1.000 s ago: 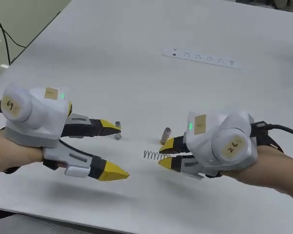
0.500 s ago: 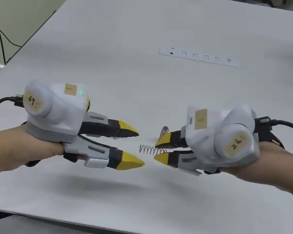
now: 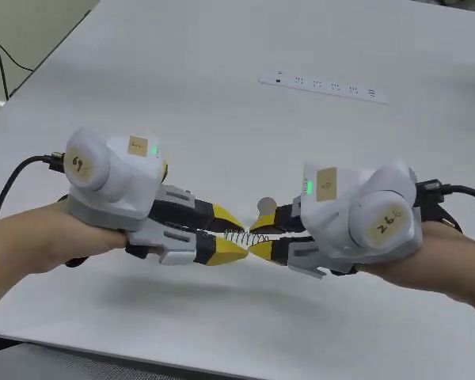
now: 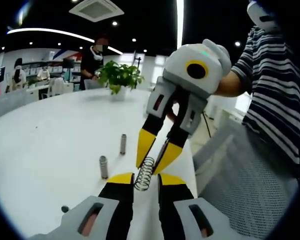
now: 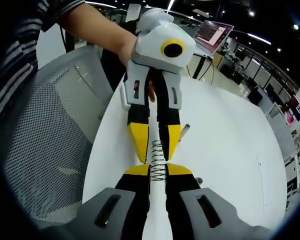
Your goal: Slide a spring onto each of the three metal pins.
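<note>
Spring grasped by right fingers, left fingers around it, hold unclear, two pins, left gripper view

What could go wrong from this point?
1. The spring spans the gap between the right gripper and left gripper, off the table; a mistimed release may drop it.
2. Narrow jaw tips meet its thin wire, so squeezing might bend it or flick it away.

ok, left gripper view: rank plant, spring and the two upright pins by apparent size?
1. Leafy green potted plant
2. Coiled steel spring
3. Nearer grey metal pin and farther grey metal pin: alike, unranked.
</note>
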